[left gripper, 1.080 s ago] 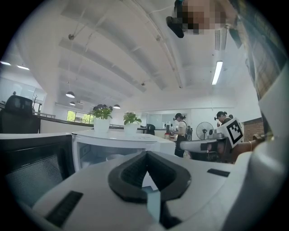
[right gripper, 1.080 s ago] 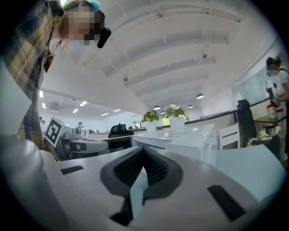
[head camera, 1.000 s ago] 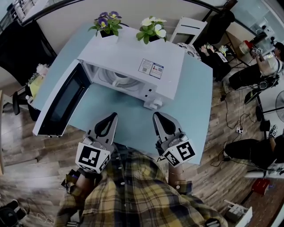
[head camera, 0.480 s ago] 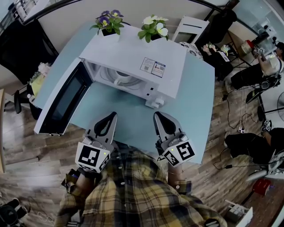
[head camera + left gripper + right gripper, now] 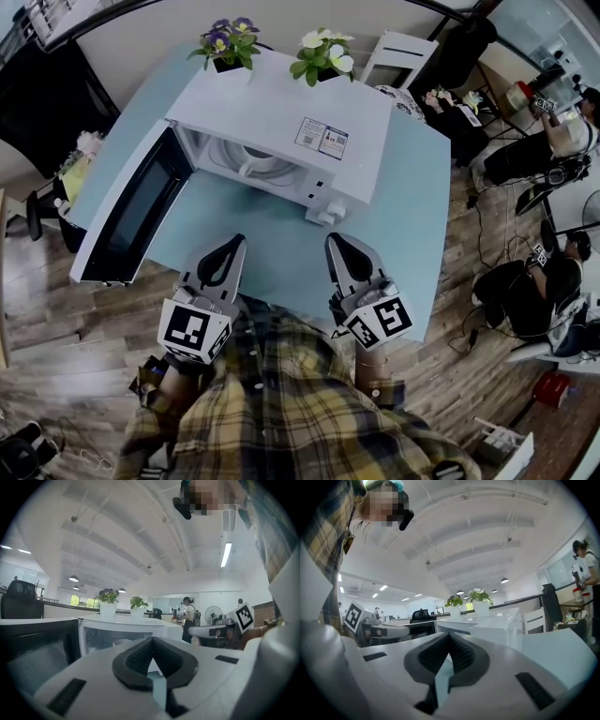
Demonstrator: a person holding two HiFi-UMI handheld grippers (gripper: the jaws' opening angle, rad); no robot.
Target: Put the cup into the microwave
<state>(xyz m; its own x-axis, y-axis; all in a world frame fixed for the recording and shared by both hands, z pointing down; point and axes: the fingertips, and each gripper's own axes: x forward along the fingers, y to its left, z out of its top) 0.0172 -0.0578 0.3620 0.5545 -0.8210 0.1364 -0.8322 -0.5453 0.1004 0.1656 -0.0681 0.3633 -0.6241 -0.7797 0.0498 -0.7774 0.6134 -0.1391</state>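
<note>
A white microwave (image 5: 281, 122) stands on the light blue table (image 5: 412, 206), its door (image 5: 131, 211) swung open to the left. A white cup (image 5: 255, 169) sits inside on the turntable, and shows faintly through the opening as the cup (image 5: 121, 641) in the left gripper view. My left gripper (image 5: 236, 246) and right gripper (image 5: 336, 244) are side by side over the table's near edge, pointing at the microwave. Both are shut with nothing between the pads. The left gripper (image 5: 151, 641) and right gripper (image 5: 449, 637) show closed jaws in their own views.
Two flower pots, a purple one (image 5: 228, 52) and a white one (image 5: 322, 58), stand on top of the microwave. A white chair (image 5: 398, 61) is behind the table. Seated people (image 5: 548, 150) and cables are on the wooden floor at the right.
Both grippers stay where they were, shut. Only the people at the right edge have shifted.
</note>
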